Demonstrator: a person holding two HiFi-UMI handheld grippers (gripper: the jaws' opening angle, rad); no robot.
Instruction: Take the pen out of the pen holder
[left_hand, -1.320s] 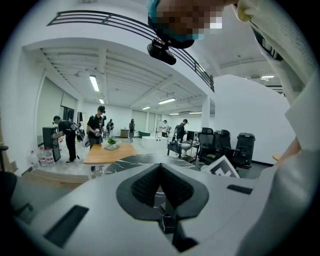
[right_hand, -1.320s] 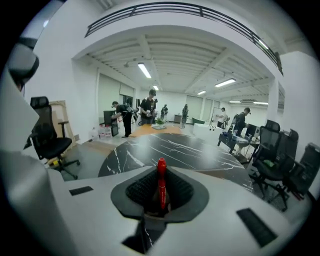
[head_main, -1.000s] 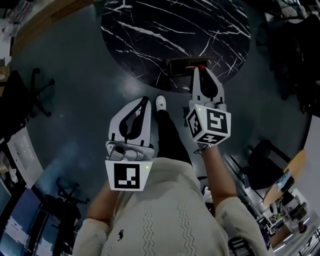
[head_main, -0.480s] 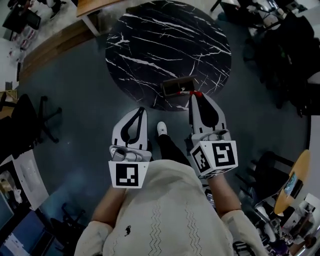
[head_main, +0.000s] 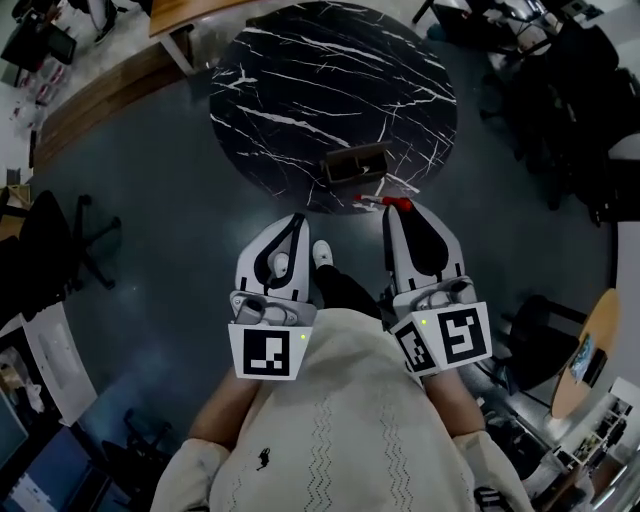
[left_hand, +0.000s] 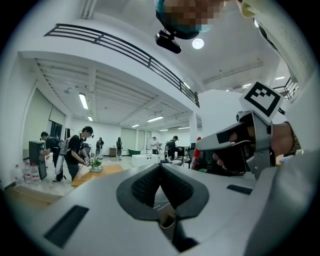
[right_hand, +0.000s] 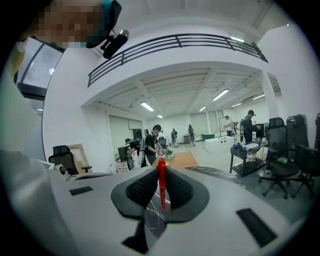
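In the head view a brown, open-topped pen holder (head_main: 355, 163) stands near the front edge of a round black marble table (head_main: 300, 70). My right gripper (head_main: 393, 207) is just off that edge, below and right of the holder, shut on a red pen (head_main: 399, 203) that lies crosswise at its tips. In the right gripper view the pen (right_hand: 161, 186) stands upright, pinched between the ribbed pads of the right gripper (right_hand: 161, 175). My left gripper (head_main: 295, 219) hangs over the floor to the left, shut and empty; its pads (left_hand: 147, 185) meet with nothing between them.
A black office chair (head_main: 60, 240) stands at the left and more chairs (head_main: 535, 325) at the right. A wooden desk (head_main: 190, 10) lies beyond the table. The person's white shoe (head_main: 322, 255) shows between the grippers. Several people stand far off in the gripper views.
My right gripper has drawn back from the pen holder toward the person, carrying the red pen out and clear of it. The left gripper has stayed about where it was.
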